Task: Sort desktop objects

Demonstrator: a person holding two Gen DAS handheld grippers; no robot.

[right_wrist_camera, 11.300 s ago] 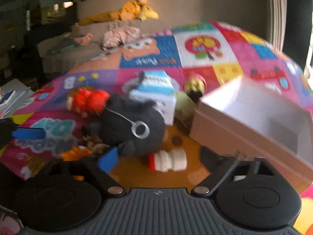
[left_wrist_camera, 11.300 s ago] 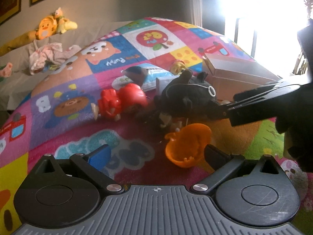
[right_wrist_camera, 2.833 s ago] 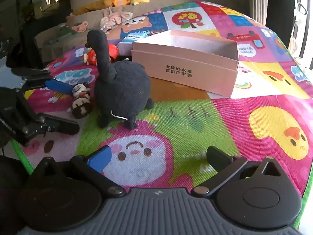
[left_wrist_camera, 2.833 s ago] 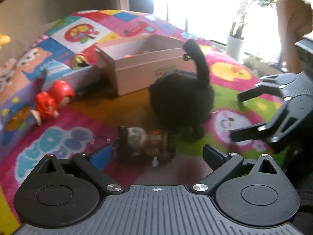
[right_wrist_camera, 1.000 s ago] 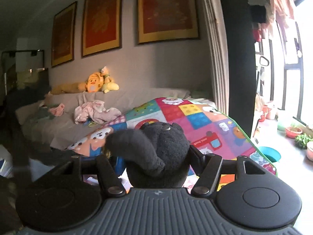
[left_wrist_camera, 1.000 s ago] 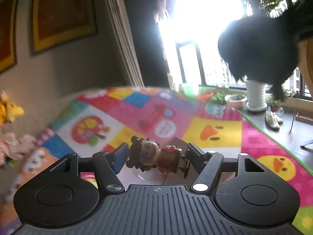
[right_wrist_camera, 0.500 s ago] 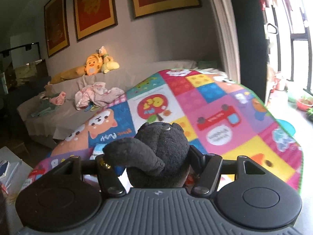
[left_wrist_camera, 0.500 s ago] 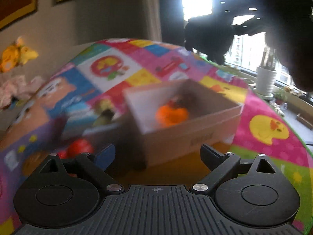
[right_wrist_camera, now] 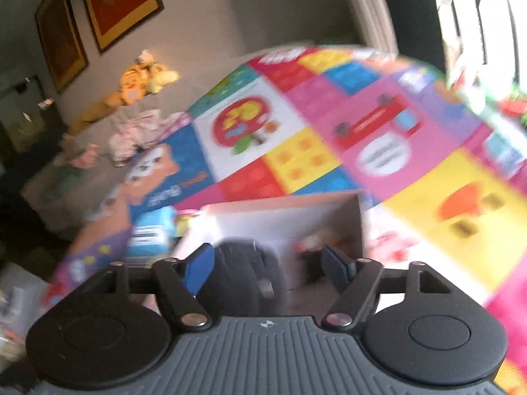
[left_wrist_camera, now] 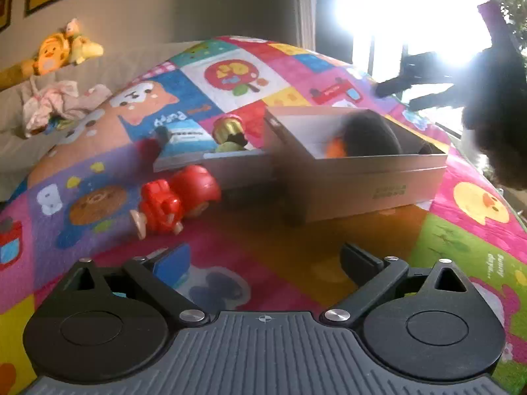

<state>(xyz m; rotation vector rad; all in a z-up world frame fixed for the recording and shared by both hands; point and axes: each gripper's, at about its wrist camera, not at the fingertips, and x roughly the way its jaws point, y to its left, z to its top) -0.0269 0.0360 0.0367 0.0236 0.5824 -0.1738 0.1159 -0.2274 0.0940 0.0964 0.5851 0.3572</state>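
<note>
Black plush toy (left_wrist_camera: 369, 135) sits in the cardboard box (left_wrist_camera: 362, 177) mid-mat beside an orange toy (left_wrist_camera: 334, 146); left gripper (left_wrist_camera: 263, 263) spread, empty, red figure (left_wrist_camera: 178, 197) next | right view, blurred: right gripper (right_wrist_camera: 266, 263) spread above the plush (right_wrist_camera: 243, 273); lift clear of box wall (right_wrist_camera: 280, 217).

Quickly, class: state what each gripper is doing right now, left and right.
Left gripper: open, holding nothing.
Right gripper: open above the box, the black plush toy below it.
</note>
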